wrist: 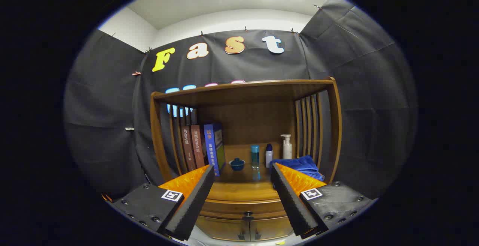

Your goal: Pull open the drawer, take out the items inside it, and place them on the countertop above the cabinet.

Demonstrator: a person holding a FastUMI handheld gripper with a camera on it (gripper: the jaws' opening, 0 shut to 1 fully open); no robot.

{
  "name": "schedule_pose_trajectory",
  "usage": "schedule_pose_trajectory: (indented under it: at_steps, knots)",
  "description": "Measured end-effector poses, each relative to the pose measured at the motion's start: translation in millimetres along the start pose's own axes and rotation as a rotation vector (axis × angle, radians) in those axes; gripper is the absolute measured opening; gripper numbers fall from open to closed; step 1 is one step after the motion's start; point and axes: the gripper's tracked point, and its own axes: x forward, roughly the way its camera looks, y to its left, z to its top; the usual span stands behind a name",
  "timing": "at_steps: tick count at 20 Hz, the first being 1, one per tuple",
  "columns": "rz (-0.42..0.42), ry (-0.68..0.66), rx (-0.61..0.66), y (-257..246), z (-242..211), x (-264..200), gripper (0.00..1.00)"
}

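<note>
Jaws gape wide; closed drawer [245, 205] lies between them, untouched.

Book spines [202, 148]: text too small, unreadable.

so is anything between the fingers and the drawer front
Nothing visible. The gripper has its fingers open and apart, and the closed drawer with its dark knob lies low between them, with no object in front of it.
</note>
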Motion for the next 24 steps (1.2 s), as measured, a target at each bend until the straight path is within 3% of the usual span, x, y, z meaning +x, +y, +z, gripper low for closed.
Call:
schedule_pose_trajectory:
  at_steps: [24]
  knots:
    - [-0.015,0.008,-0.04,8.8,-1.7,7.5,0.99]
